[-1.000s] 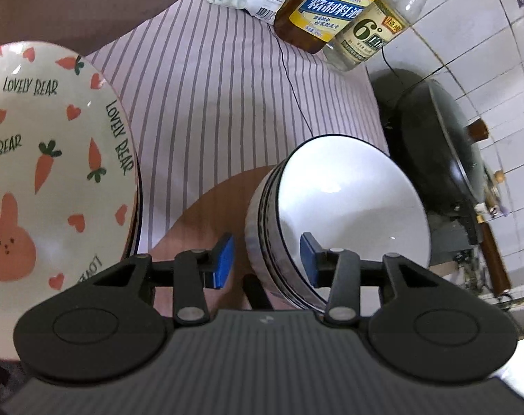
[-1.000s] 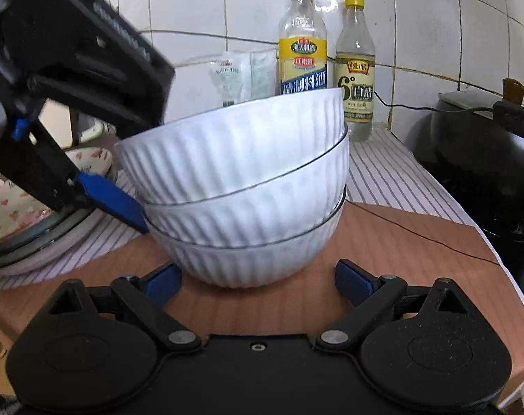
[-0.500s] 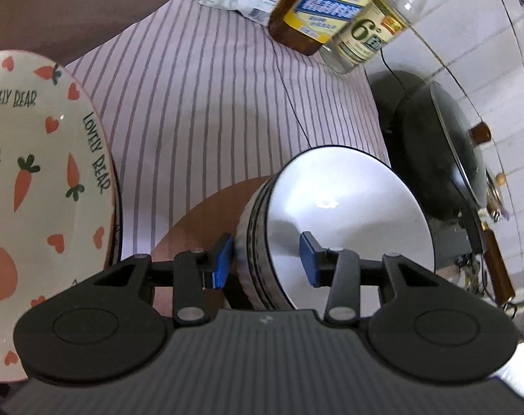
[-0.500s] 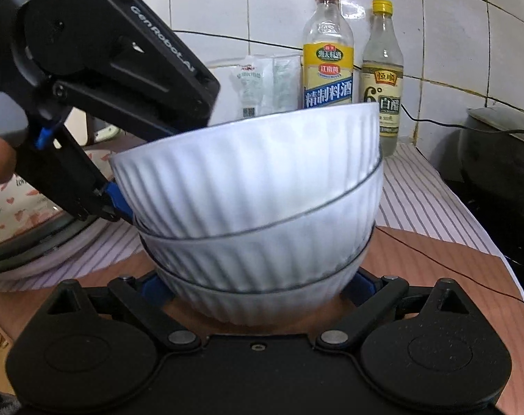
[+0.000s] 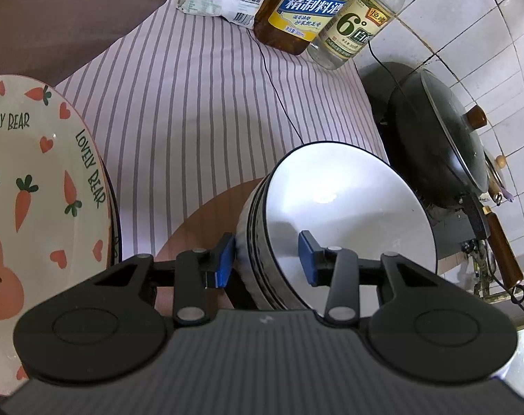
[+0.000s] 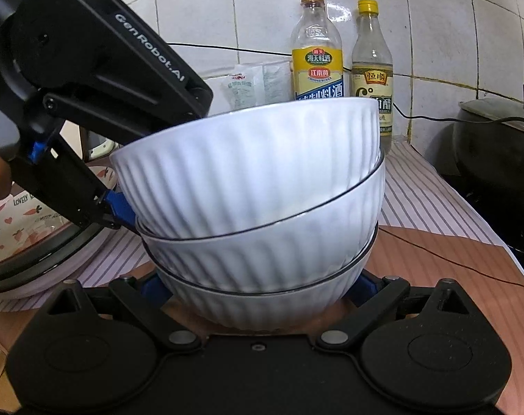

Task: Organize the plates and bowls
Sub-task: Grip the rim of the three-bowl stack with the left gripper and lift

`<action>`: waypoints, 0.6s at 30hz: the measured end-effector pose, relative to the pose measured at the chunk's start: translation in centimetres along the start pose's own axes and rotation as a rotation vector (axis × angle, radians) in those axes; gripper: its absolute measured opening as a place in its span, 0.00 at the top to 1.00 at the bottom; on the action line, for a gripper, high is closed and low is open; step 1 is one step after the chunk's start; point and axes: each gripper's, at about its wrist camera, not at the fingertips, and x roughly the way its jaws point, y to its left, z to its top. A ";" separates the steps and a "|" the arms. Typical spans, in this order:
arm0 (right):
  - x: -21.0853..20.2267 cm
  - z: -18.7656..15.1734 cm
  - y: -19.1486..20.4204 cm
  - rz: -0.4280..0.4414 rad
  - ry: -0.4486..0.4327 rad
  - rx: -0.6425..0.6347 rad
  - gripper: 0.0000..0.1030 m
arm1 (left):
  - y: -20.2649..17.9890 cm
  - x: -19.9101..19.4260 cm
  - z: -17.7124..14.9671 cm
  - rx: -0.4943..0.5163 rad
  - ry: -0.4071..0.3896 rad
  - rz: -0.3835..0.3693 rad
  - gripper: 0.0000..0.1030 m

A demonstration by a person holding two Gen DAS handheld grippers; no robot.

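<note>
Straddling the top bowl's [image 6: 248,169] rim, your left gripper [image 5: 267,257] stands narrow around it, 1 pad inside and 1 outside, tilting it for nesting. Your right gripper [image 6: 258,285] spreads wide around the bottom of the 3 ribbed, glossy white bowls, steadying them beside the carrot-print plate [image 5: 37,186].

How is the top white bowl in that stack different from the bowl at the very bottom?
The top bowl sits tilted, its rim higher on the right; the bottom bowl looks level. The left gripper has its jaws around the top bowl's rim, one pad inside and one outside, while the right gripper's jaws flank the bottom bowl low down. The top bowl shows most of its wall; the bottom shows little. Both are white and ribbed.
</note>
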 end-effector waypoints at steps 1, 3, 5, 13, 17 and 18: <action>0.0 0.0 0.0 0.000 -0.001 -0.001 0.03 | 0.0 -0.1 -0.1 0.004 -0.002 -0.001 0.63; 0.0 0.0 0.1 -0.002 0.003 -0.003 0.03 | 0.0 -0.2 -0.2 0.016 -0.007 -0.003 0.63; 0.1 0.2 0.2 -0.006 0.017 -0.007 0.03 | -0.2 -0.3 -0.3 0.038 -0.011 0.001 0.63; -0.8 0.1 0.6 -0.017 0.011 0.013 0.03 | -1.7 -1.1 -1.3 0.137 -0.036 0.047 0.63; -1.8 0.5 1.4 -0.016 -0.001 -0.013 0.03 | -1.3 -2.6 -1.5 0.132 -0.042 0.034 0.63; -2.1 0.7 1.7 -0.016 -0.009 -0.022 0.03 | -1.2 -3.2 -1.5 0.132 -0.049 0.031 0.63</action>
